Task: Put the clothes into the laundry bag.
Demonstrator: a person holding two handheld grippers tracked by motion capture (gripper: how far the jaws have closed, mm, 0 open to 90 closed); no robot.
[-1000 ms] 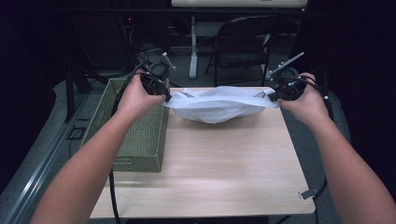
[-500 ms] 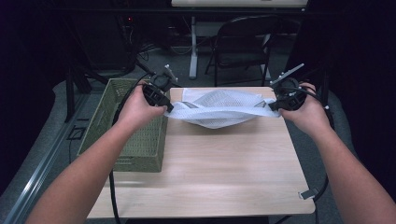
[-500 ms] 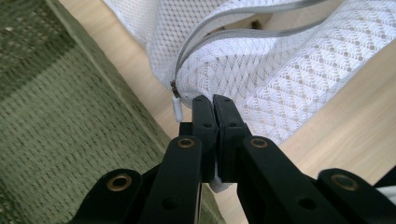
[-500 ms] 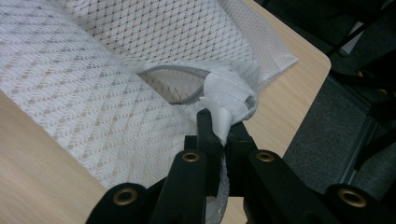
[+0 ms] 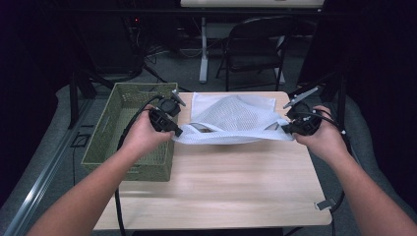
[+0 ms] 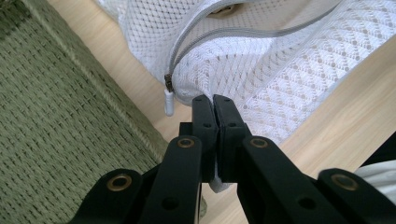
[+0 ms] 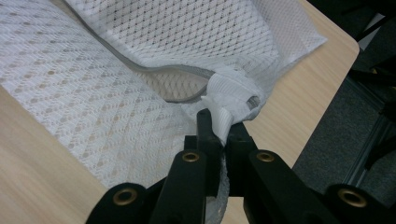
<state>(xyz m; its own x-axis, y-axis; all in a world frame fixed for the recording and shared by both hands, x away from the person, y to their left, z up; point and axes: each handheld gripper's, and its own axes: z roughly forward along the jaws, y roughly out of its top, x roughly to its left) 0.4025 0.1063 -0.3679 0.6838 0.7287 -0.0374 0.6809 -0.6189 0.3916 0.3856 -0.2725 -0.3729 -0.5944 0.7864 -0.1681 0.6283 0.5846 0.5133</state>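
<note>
While my left gripper (image 5: 176,132) and right gripper (image 5: 286,129) each pinch an end of the white mesh bag (image 5: 231,120) at frame centre, I judge lowering underway; next, release onto the table (image 5: 221,182).

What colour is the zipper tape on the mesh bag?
Grey, against the white mesh bag; the zipper shows best in the left gripper view.

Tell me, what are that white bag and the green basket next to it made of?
The white bag looks like soft synthetic mesh: it shows a see-through diamond weave, a grey zipper and limp folds where the left gripper and right gripper pinch it. The green basket seems woven, perhaps fabric cord or plastic; its matte ribbed walls suggest so.
</note>
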